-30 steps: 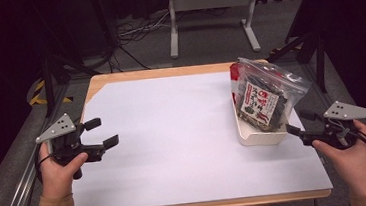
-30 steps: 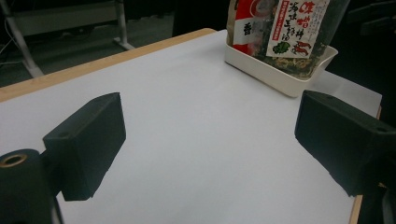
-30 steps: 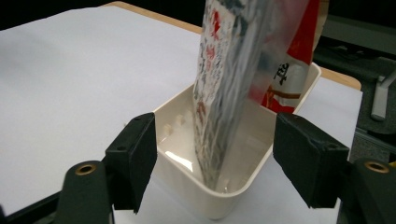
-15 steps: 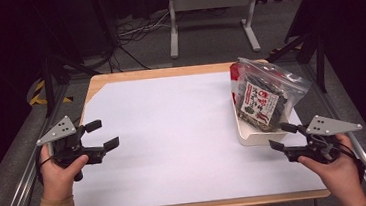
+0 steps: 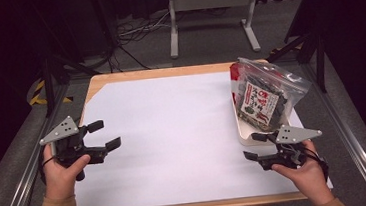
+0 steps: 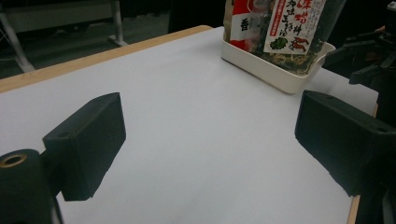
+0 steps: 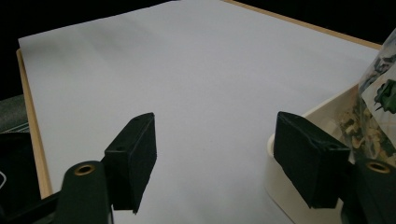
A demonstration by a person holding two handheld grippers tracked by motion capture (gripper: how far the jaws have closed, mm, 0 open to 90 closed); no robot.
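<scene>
Covering most of the wooden table (image 5: 168, 72) is a large white sheet (image 5: 173, 134), its surface bare across the middle and left; the wood shows as a thin border along the far, left and near edges. At the right side of the sheet, toward the far half, stands a cream tray (image 5: 244, 133), a shallow rectangular dish with its long side running near to far. Leaning inside it is a clear zip bag (image 5: 265, 95) of dark dried food with a red-and-white printed label, tilted so its top rises toward the far right, well above the tray's rim. In the left gripper view the same tray (image 6: 275, 74) and bag (image 6: 280, 28) sit at the far right of the sheet.

The left gripper (image 5: 103, 135) is held by the person's left hand (image 5: 61, 169) over the near left edge of the sheet, pointing right, its jaws spread wide with nothing between them; its own view shows only white sheet in the gap.

The right gripper (image 5: 255, 146) is held by the right hand (image 5: 302, 170) just near the tray's near end, pointing left. Its jaws are also spread wide and empty; in the right gripper view (image 7: 215, 158) one jaw sits just beside the tray's wall (image 7: 289, 186), though whether it touches cannot be told.
</scene>
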